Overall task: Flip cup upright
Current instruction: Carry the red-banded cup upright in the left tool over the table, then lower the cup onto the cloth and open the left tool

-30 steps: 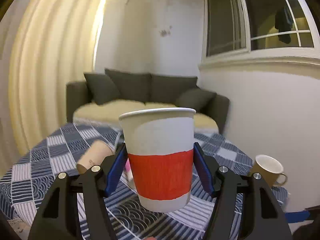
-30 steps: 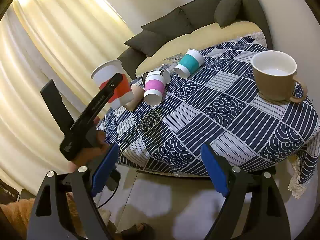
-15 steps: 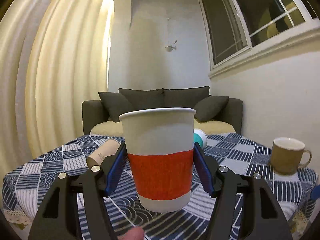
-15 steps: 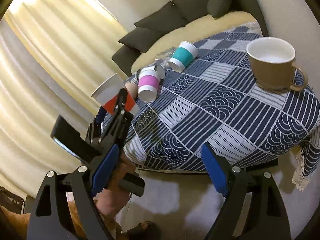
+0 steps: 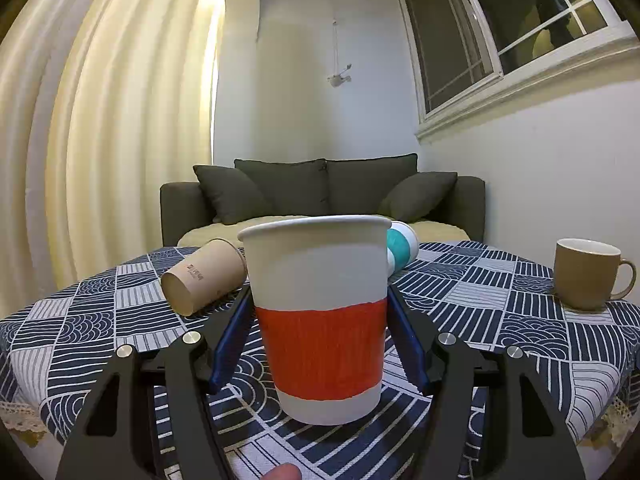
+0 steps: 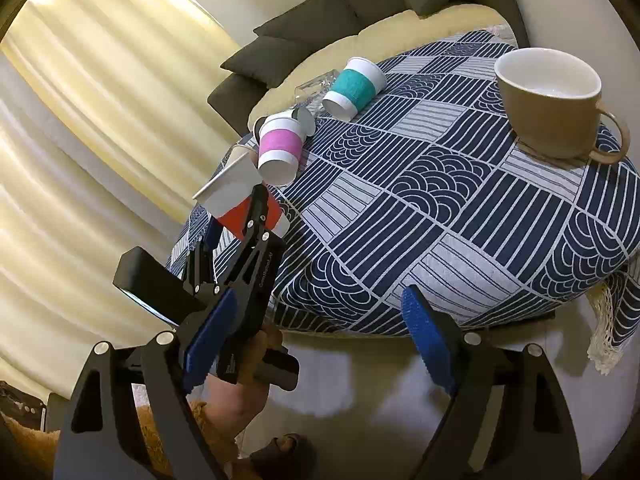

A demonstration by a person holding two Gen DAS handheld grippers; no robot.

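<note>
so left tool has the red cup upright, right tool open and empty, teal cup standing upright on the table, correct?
Not quite. The teal cup is lying on its side on the table, not upright; the right wrist view shows it. The rest holds: the left tool grips the red cup upright, and the right tool is open and empty.

A home living room: a dark sofa (image 5: 320, 200) with cushions (image 5: 420, 196) stands against the wall, cream curtains (image 5: 100, 120) hang beside a window (image 5: 500, 28), and a table under a patterned cloth (image 6: 440, 200) holds a mug (image 6: 552, 96)
</note>
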